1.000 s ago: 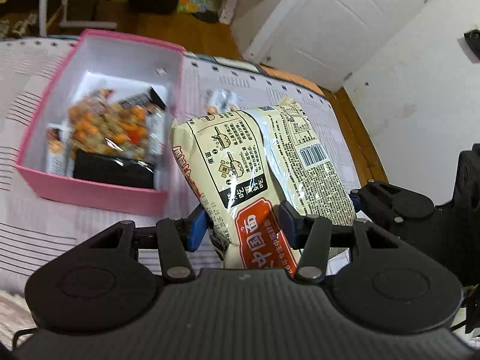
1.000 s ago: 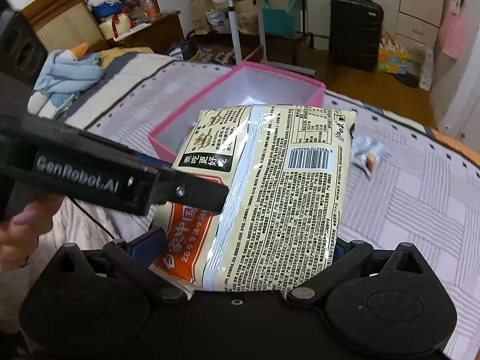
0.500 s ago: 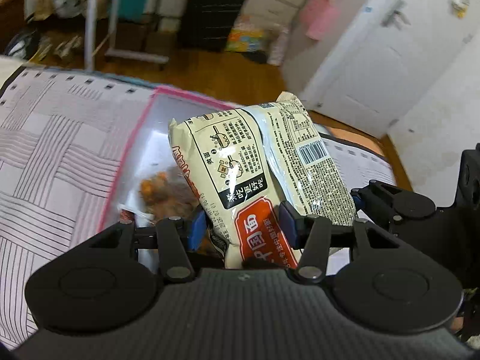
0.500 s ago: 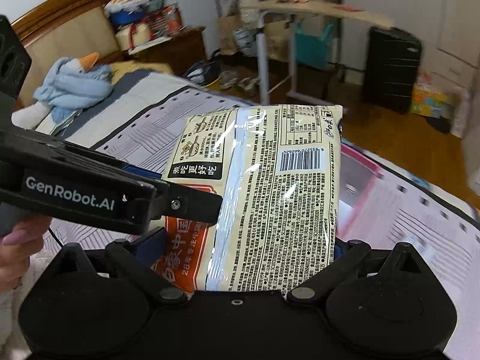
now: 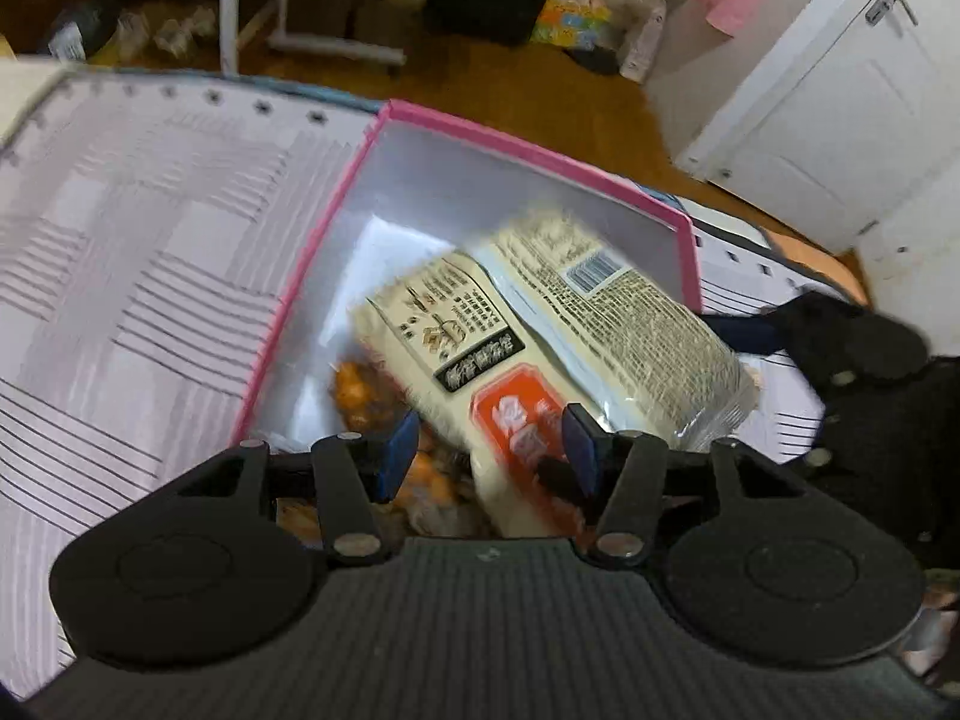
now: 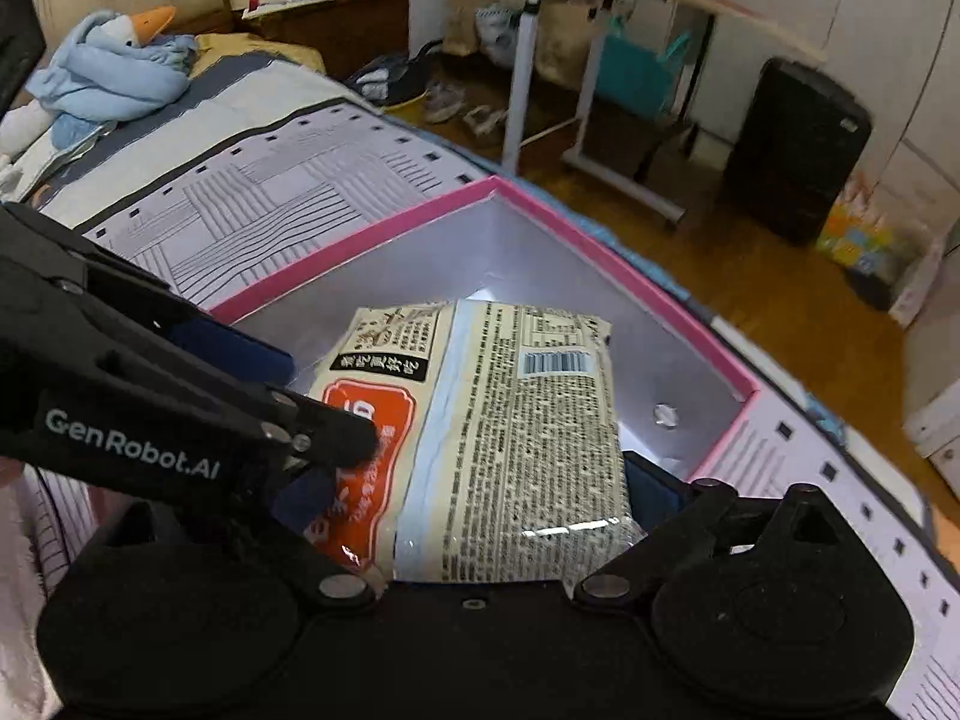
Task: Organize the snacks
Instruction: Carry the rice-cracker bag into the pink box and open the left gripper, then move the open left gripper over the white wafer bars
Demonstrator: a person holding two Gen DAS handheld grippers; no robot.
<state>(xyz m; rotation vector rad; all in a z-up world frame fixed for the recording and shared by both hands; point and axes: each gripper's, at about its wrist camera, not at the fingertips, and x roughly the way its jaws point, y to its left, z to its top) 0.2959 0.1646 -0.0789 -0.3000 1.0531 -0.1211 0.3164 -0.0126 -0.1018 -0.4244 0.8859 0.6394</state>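
Over the pink box (image 5: 543, 147) on the striped bedspread (image 5: 138, 276), the noodle packet (image 5: 540, 330) lies tilted inside, across orange snacks (image 5: 354, 396). The left gripper (image 5: 489, 447) has just been opening, its left pad clear of the packet between its jaws. The right gripper (image 6: 474, 492) spans the packet's width; whether it grips, I cannot tell.

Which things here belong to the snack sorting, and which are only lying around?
Job:
noodle packet
pink box
orange snack bag inside the box
left gripper
right gripper

Lying about:
goose plush
black suitcase
rolling table
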